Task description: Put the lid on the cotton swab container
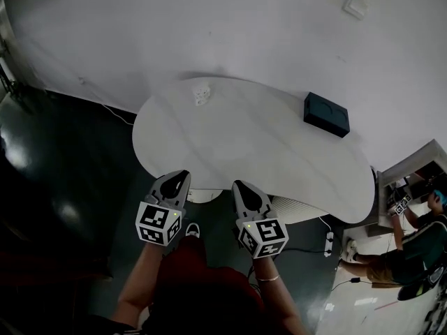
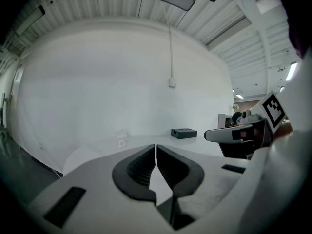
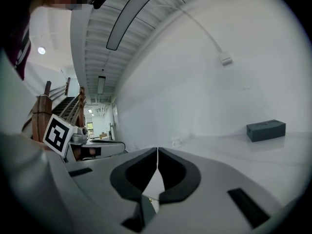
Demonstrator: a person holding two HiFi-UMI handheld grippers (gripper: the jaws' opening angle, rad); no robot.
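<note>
The container (image 1: 201, 93) stands alone near the far left rim of the surface (image 1: 279, 159), well apart from both tools, and it is too small in every view to tell whether a lid lies on it, beside it, or elsewhere. That is the first risk: a reach made before the lid is found may close on the wrong part. The left tool (image 1: 177, 180) and the right tool (image 1: 242, 187) hang by the near edge, both clenched on nothing. If either arrives at the container like that, I judge it will push the thing instead of taking it, and so close to the rim a push could send it over. It also looks light, so a glancing touch may tip it. The box (image 1: 326, 114) sits far to the right and should not get in the way. The head view alone gives the layout: where the container stands relative to the rim, and another person (image 1: 408, 239) down at the right. Only the gripper views settle the jaws: each pair meets along a thin line with nothing between. The left gripper view also catches the right tool at its right side, and the right gripper view shows the left tool at its left.
</note>
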